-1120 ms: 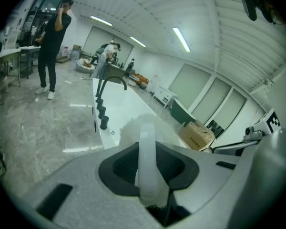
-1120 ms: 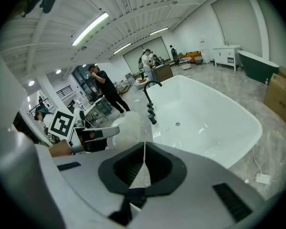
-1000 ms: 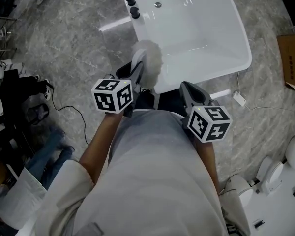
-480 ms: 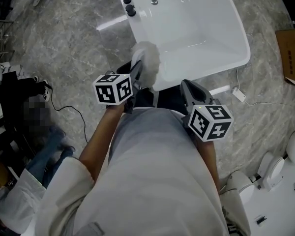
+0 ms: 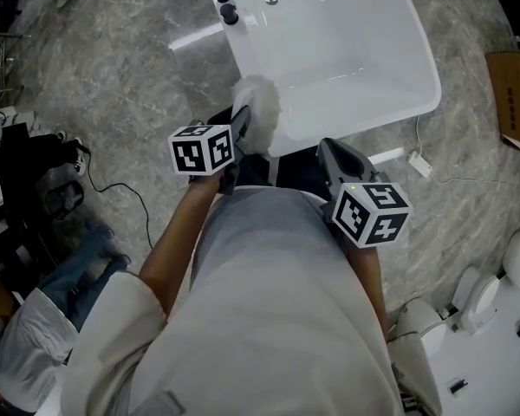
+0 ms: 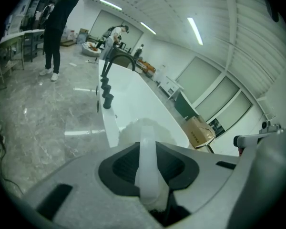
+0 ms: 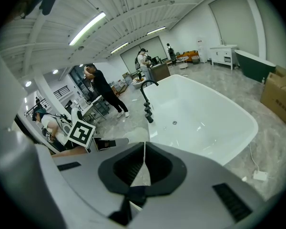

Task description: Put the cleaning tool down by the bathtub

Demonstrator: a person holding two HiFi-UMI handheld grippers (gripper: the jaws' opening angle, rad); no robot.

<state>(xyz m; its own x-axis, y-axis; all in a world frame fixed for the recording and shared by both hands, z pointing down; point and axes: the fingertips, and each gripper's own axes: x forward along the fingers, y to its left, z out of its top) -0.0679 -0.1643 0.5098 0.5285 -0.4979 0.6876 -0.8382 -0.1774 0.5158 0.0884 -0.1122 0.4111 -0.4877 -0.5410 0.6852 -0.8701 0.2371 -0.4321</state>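
Handle of the cleaning tool (image 6: pixel 147 168) sits clamped in the left gripper (image 5: pixel 240 133), fluffy head beyond its tips; right gripper (image 5: pixel 329 156) closed, empty.

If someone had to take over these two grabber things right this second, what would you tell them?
Left gripper: shut on the white handle of the cleaning tool, whose fluffy head is up in the air at the near corner of the bathtub.
Right gripper: shut, empty, by the tub's near end.
Done: the tool is at the tub.
Left: lower it onto the floor beside the tub, open the jaws, pull back.
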